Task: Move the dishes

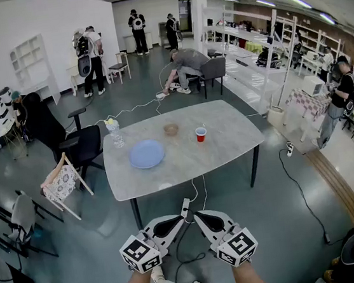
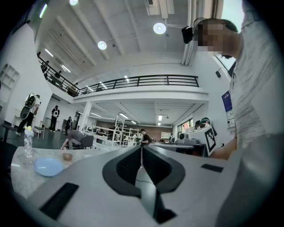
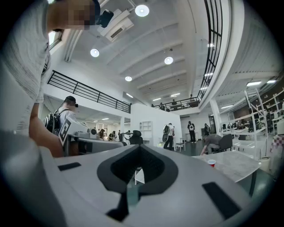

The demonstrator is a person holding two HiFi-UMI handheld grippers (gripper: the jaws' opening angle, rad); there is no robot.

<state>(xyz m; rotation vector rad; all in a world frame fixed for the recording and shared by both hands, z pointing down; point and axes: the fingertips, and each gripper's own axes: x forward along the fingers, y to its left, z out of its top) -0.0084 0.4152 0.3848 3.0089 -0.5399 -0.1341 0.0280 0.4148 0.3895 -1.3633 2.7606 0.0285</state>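
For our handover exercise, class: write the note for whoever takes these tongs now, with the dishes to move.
Left tongs: shut, empty, held short of the table.
Right tongs: shut, empty, beside them.
On the grey table: blue plate, small brown bowl, red cup, and a water bottle near the far left corner.
Done: no dish gripped yet.
Left: move all the dishes.

A round blue plate [image 1: 146, 153] is laid flat on the grey table [image 1: 228, 139]. A small brown bowl [image 1: 172, 129] and a red cup [image 1: 201, 134] are set upright near it, each apart from the others.
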